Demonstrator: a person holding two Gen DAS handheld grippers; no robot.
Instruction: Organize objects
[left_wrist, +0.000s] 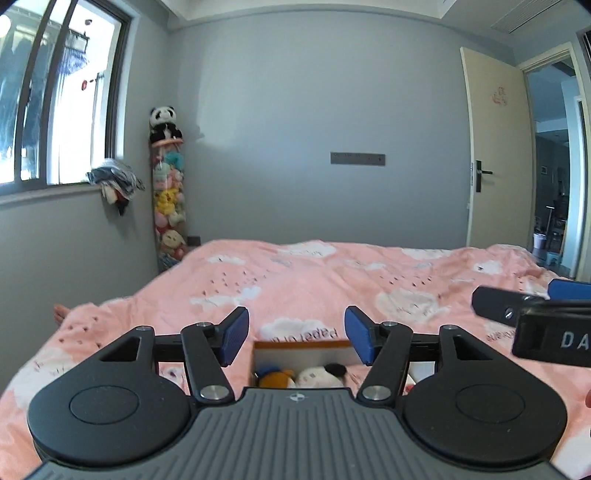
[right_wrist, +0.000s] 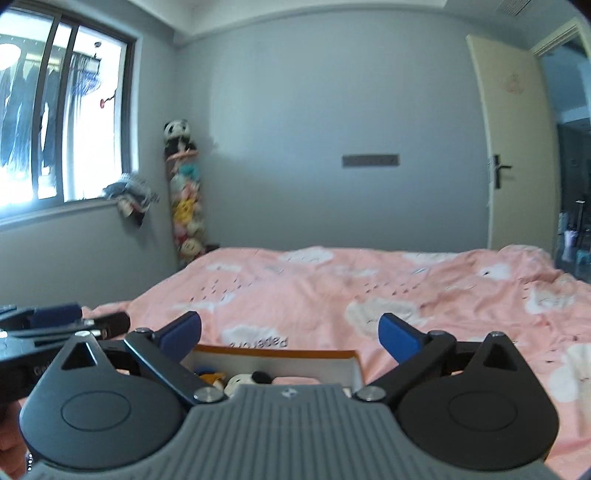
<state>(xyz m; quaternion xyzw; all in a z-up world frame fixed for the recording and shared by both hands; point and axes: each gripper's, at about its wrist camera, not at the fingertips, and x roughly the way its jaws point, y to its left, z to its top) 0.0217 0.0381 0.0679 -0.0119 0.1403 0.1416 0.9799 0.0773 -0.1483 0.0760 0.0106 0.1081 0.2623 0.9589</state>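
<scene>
A grey-walled bedroom holds one wide bed (left_wrist: 332, 280) under a pink cover printed with white clouds. On the left wall sits one dark-framed window (left_wrist: 55, 96), with a bundle of cloth (left_wrist: 114, 181) hanging over its sill. In the far corner stands one tall clear tube of soft toys (left_wrist: 169, 206), and one plush panda (left_wrist: 164, 123) sits on top of it. On the back wall is one dark strip plate (left_wrist: 357, 158). One cream door (left_wrist: 495, 147) stands open on the right, with one dark lever handle.

On the bed near the cameras lies one open box (right_wrist: 280, 360) with an orange rim and white inner walls. Two soft toys show inside it, touching each other: an orange one with a blue cap (left_wrist: 275, 376) on the left and a white one with a black ear (left_wrist: 325, 373) on the right. How much more the box holds is hidden behind the gripper bodies.

There are two sets of tongs. The left tongs (left_wrist: 295, 338) hang above the near edge of the box, their two blue pads spread well apart with nothing between them. The right tongs (right_wrist: 290, 334) hang over the same box, spread wider, and pinch nothing. Each set shows in the other's view as a dark, blurred shape at the frame's edge. A bit of a hand (right_wrist: 11, 443) shows at the lower left of the right wrist view.
</scene>
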